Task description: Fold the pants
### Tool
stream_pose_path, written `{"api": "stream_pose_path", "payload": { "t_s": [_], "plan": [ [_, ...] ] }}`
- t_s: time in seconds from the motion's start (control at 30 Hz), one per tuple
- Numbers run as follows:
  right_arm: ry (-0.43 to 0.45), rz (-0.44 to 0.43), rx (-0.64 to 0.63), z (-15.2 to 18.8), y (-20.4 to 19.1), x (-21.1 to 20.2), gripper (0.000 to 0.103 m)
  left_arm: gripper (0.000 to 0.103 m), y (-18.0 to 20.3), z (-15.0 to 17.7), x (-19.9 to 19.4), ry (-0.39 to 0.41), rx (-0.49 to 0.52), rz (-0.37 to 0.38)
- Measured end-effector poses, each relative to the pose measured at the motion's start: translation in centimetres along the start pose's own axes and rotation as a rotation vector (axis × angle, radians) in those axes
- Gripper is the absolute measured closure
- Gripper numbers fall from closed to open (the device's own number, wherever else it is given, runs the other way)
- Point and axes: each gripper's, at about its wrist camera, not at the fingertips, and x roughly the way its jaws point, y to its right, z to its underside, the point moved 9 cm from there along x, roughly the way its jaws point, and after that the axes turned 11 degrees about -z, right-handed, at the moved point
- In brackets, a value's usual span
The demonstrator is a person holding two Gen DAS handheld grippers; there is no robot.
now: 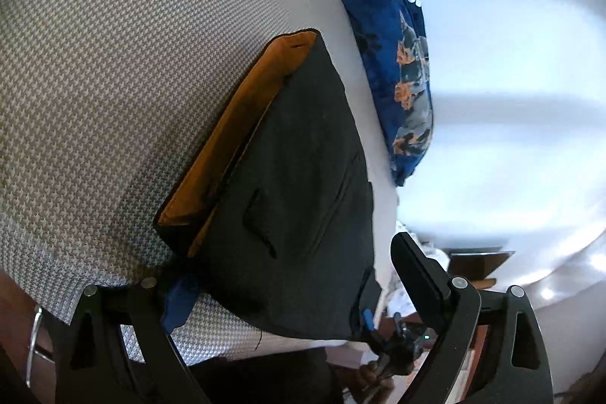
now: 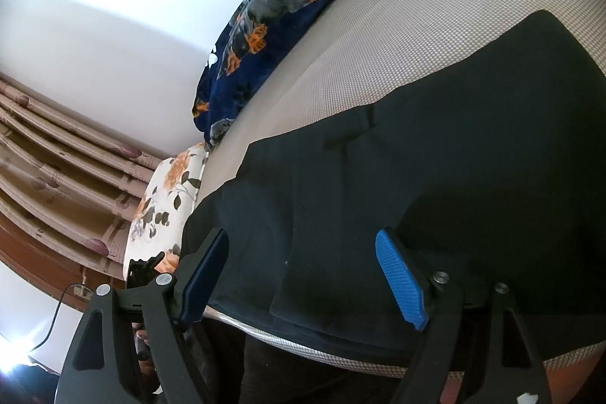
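The dark pants (image 1: 299, 184) are lying folded into a compact stack on the houndstooth-patterned bed cover (image 1: 113, 82), close to its near edge. In the left wrist view they are filling the centre, with the orange-lined waistband (image 1: 235, 142) running from about 12 o'clock down to 8 o'clock of the stack. A blue patterned blanket (image 1: 394, 70) is sitting well apart toward 1 o'clock.

The left gripper (image 1: 288, 286) is hovering with its jaws spread wide, straddling the near corner of the stack without pinching it. The right gripper (image 2: 303, 275) is likewise standing released, its blue-padded finger (image 2: 401, 279) at 4 o'clock and the other at 8 o'clock, the near hem of the pants (image 2: 416, 146) lying between them untouched.

The cloth is looking soft and limp, light enough to lift easily, yet likely to sag and spill open if taken by one layer. The layered edges are appearing thicker and somewhat firmer at the waistband. A sound hold would probably be taking all layers together at the two near corners, or at the waistband end, so the fold is staying together. The folding itself is seeming nearly finished.
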Motion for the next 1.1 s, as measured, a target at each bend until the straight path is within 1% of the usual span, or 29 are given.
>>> {"api": "stream_pose_path", "payload": {
  "t_s": [0.03, 0.17, 0.23, 0.27, 0.3, 0.33, 0.37, 0.4, 0.43, 0.5, 0.6, 0.63, 0.67, 0.73, 0.93, 1.03, 1.1],
  "plan": [
    [0.001, 0.000, 0.002, 0.0, 0.0, 0.0, 0.025, 0.014, -0.1, 0.0, 0.1, 0.006, -0.004, -0.032],
    [0.001, -0.002, 0.002, 0.0, -0.1, 0.0, 0.024, 0.016, -0.2, -0.1, 0.3, 0.022, -0.048, -0.063],
    [0.001, -0.001, 0.003, 0.0, 0.0, 0.0, 0.024, 0.024, -0.3, -0.3, 0.4, 0.034, -0.052, -0.084],
    [0.001, -0.001, 0.003, 0.0, 0.0, 0.0, 0.024, 0.038, -0.6, -0.3, 0.4, 0.045, -0.049, -0.113],
    [0.001, -0.002, 0.003, 0.0, -0.1, 0.0, 0.024, 0.056, -0.8, -0.5, 0.4, 0.050, -0.050, -0.132],
    [0.000, -0.001, 0.002, 0.0, 0.0, -0.1, 0.024, 0.065, -1.4, -0.6, 0.6, 0.052, -0.061, -0.148],
    [0.000, 0.000, 0.000, 0.0, -0.1, 0.0, 0.024, 0.071, -1.8, -0.6, 0.8, 0.041, -0.078, -0.140],
    [-0.001, 0.000, -0.001, 0.0, -0.1, -0.1, 0.024, 0.075, -2.1, -0.7, 1.0, 0.034, -0.090, -0.133],
    [0.000, -0.001, 0.000, 0.0, -0.1, -0.1, 0.024, 0.075, -2.3, -0.7, 1.0, 0.033, -0.094, -0.130],
    [0.003, 0.000, 0.003, 0.0, -0.1, -0.1, 0.024, 0.077, -2.1, -0.7, 0.9, 0.045, -0.055, -0.152],
    [-0.001, 0.000, 0.000, 0.0, 0.0, -0.1, 0.024, 0.080, -1.2, -0.6, 0.4, 0.086, 0.008, -0.184],
    [-0.002, -0.001, 0.000, 0.0, 0.0, -0.1, 0.024, 0.080, -0.6, -0.6, 0.1, 0.106, 0.044, -0.202],
    [0.000, -0.003, 0.001, 0.0, 0.0, -0.1, 0.024, 0.080, 0.4, -0.5, -0.2, 0.136, 0.110, -0.235],
    [0.003, -0.005, 0.008, 0.0, 0.0, -0.1, 0.024, 0.080, 1.8, -0.2, -0.7, 0.172, 0.184, -0.258],
    [0.030, -0.040, 0.060, -0.4, -0.1, -0.5, 0.024, 0.080, 6.7, 0.9, -2.4, 0.293, 0.380, -0.288],
    [0.071, -0.065, 0.088, -1.0, -0.4, -1.2, 0.025, 0.080, 9.0, 1.3, -2.6, 0.332, 0.452, -0.290],
    [0.079, -0.082, 0.092, -1.2, -0.7, -1.3, 0.023, 0.080, 10.5, 1.8, -2.7, 0.354, 0.500, -0.285]
  ]
}}
